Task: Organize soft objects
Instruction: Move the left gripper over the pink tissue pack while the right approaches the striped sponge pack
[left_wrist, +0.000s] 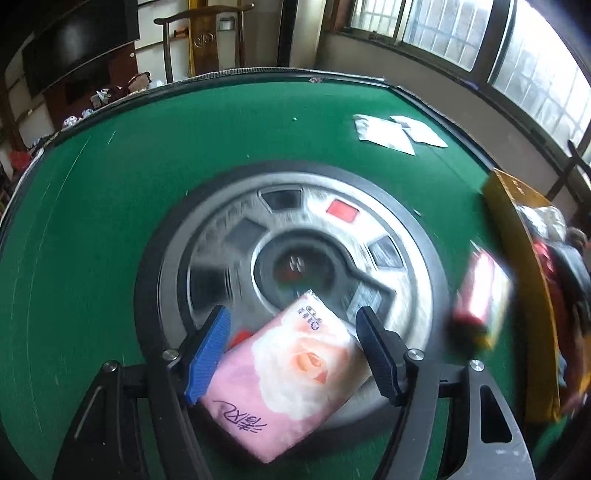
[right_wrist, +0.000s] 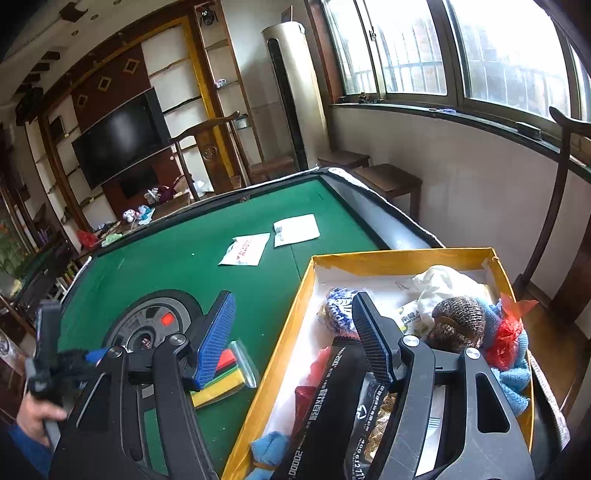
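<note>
A: Pink tissue pack (left_wrist: 291, 373) w/ the rose print sits right btwn the left gripper (left_wrist: 293, 354) pads, over the grey centre hub (left_wrist: 295, 258) of the green mahjong table (left_wrist: 110, 221). Left blue pad looks to touch its edge; right pad — can't tell if it presses. So gripped or just straddled, can't say.

B: And the right gripper (right_wrist: 291, 332)?

A: Jaws apart, nothing btwn them. It hangs over the left wall of the yellow box (right_wrist: 402, 254), one finger outside, one inside.

B: How far along, you reckon?

A: Past halfway, I'd judge. Box already holds plenty: brown knit thing (right_wrist: 458, 321), white bag (right_wrist: 443, 284), red plastic bit (right_wrist: 506, 339), blue cloth (right_wrist: 517, 376), blue-white pouch (right_wrist: 340, 302), black packet (right_wrist: 332, 402), small blue cloth (right_wrist: 269, 446) at the near end. Approx 7, but they overlap, so no firm count.

B: Left on the table?

A: 4 items, as far as I see. 1 pink tissue pack, 1 clear bag of coloured cloths (right_wrist: 225, 373) just beside the box, 2 flat white packets (right_wrist: 245, 249) further out, side by side. 1 box, 2 grippers. Person's hand (right_wrist: 40, 410) on the left handle shows at the edge.
</note>
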